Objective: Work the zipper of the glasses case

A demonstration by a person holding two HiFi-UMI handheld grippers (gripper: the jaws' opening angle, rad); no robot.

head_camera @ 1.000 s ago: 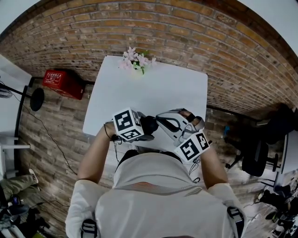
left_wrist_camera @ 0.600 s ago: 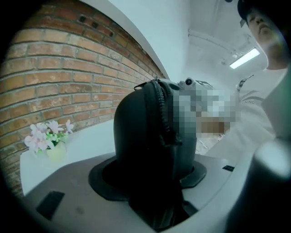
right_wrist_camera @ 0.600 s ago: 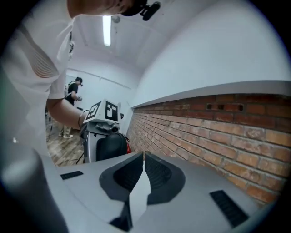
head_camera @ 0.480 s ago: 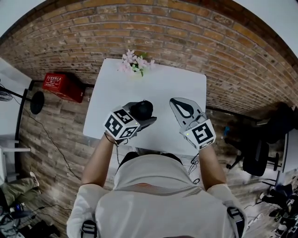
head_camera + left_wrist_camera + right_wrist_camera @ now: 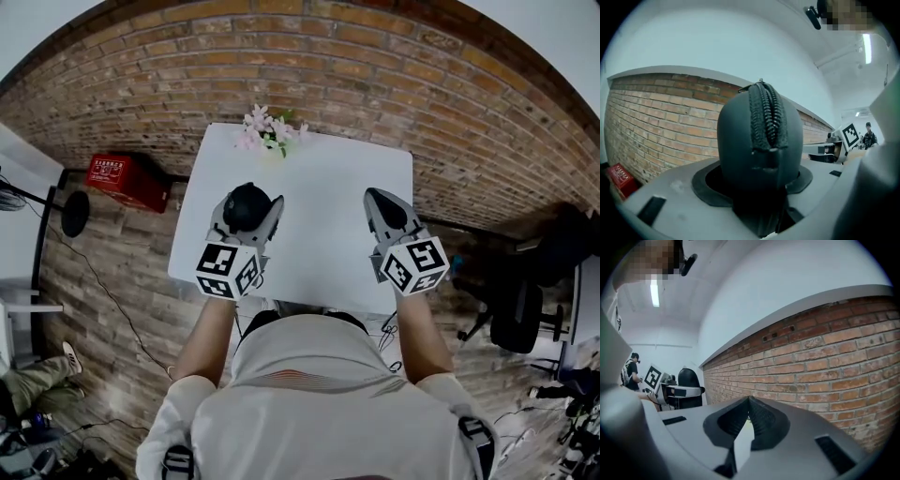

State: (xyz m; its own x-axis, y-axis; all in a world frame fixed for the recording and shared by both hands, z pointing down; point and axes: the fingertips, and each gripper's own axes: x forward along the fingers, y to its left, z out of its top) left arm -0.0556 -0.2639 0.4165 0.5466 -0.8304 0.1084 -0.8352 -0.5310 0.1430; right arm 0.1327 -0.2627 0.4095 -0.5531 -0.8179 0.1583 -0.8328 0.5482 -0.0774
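One glasses case, clamped in our left gripper

The single black glasses case (image 5: 740, 145), its closed zipper (image 5: 765, 117) facing us, is pinched in our left gripper (image 5: 247, 201) above the one white table (image 5: 319, 244). Our right gripper (image 5: 378, 199) is clenched on nothing, well apart. Both point at the brick wall (image 5: 375, 75). The one red box (image 5: 127, 171) has print too small to read.

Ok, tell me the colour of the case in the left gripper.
Black, zipper too; the rounded zippered glasses case shows best in the left gripper view.
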